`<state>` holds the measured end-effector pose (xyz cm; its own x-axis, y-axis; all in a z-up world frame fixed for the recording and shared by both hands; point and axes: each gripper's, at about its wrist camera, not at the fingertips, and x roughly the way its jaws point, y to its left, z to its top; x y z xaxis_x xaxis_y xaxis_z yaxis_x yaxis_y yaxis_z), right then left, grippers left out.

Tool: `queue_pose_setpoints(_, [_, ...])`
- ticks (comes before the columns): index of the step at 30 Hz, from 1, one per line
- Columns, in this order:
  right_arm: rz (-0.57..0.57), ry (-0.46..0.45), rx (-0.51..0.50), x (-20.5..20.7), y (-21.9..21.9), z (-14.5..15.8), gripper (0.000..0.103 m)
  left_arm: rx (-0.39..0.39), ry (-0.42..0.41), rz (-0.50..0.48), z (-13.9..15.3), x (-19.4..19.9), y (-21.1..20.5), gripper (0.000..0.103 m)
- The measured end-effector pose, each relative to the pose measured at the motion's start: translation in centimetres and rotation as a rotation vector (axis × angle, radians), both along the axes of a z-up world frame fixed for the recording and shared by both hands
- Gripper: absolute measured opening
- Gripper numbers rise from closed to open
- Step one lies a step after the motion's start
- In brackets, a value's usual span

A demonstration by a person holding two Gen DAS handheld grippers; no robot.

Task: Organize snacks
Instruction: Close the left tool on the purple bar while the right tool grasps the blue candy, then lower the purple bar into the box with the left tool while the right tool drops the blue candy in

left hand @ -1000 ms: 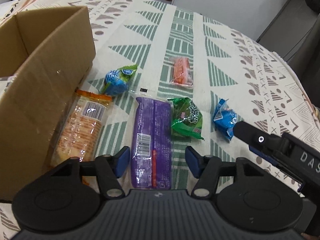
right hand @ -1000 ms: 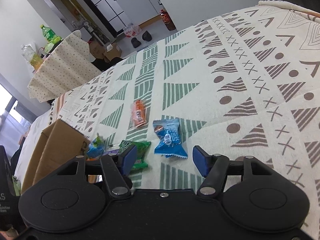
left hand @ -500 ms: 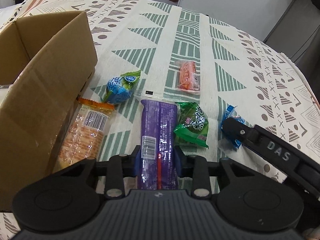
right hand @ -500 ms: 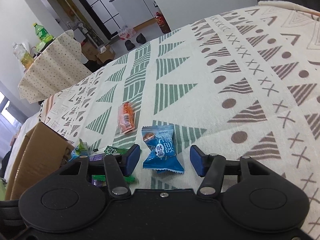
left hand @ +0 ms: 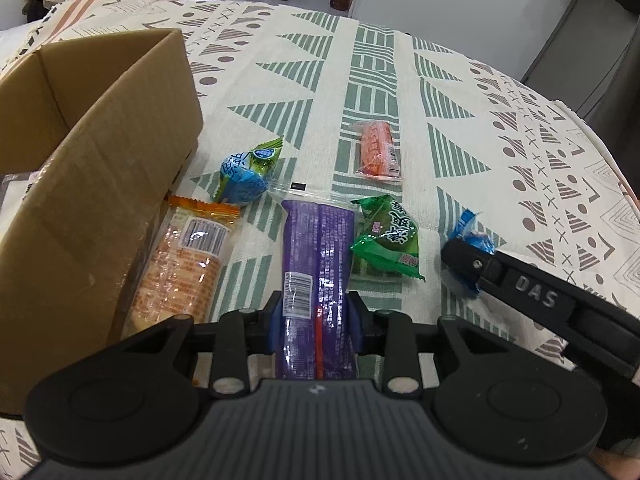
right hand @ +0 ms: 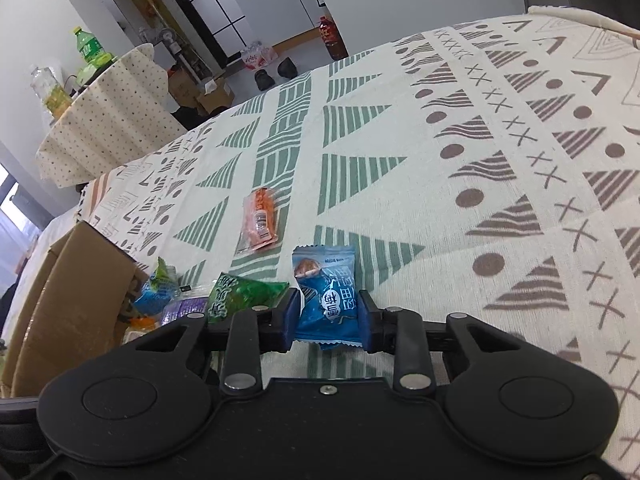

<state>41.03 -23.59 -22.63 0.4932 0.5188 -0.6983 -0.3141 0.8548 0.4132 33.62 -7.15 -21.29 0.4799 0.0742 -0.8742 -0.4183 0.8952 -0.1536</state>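
Working outward from the cardboard box at far left, nothing I can make out is lying inside it, so sorting is barely beginning. Just right of it the glossy orange cracker pack is waiting. Further right, the left tongs are clamping the long purple packet; the crinkly green pouch is sitting beside. Farthest right, the right tongs are squeezing the blue foil candy on the patterned bench.

Bright wrappers on a patterned cream cloth

The worktop cloth is cream with green striped triangles and brown dots and crosses. On it lie a purple packet, a green packet, a blue packet with white lettering, an orange packet, a blue-and-green candy and an orange-edged clear cracker pack; the cardboard box is plain brown.
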Motion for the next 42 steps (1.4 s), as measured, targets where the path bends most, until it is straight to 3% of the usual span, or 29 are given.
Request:
queue_pose_setpoints(7, [0.002,-0.025,0.056,-0.8,-1.1,2.1,0.027,0.032,-0.024,0.068,1.6,-1.4,0.2,0.031])
queue_pose_setpoints(18, [-0.012,-0.12,0.133,-2.7,-1.9,6.2,0.027,0.099,-0.132,0.053,5.2,-2.9,0.7,0.03])
queue_pose_setpoints(30, [0.05,-0.233,0.278,-4.5,-1.7,9.9,0.026,0.195,-0.257,0.131,13.3,-4.8,5.7,0.03])
queue_pose_setpoints(42, [0.142,-0.238,0.336,-6.0,1.1,10.9,0.026,0.177,-0.239,0.233,14.1,-7.0,9.6,0.03])
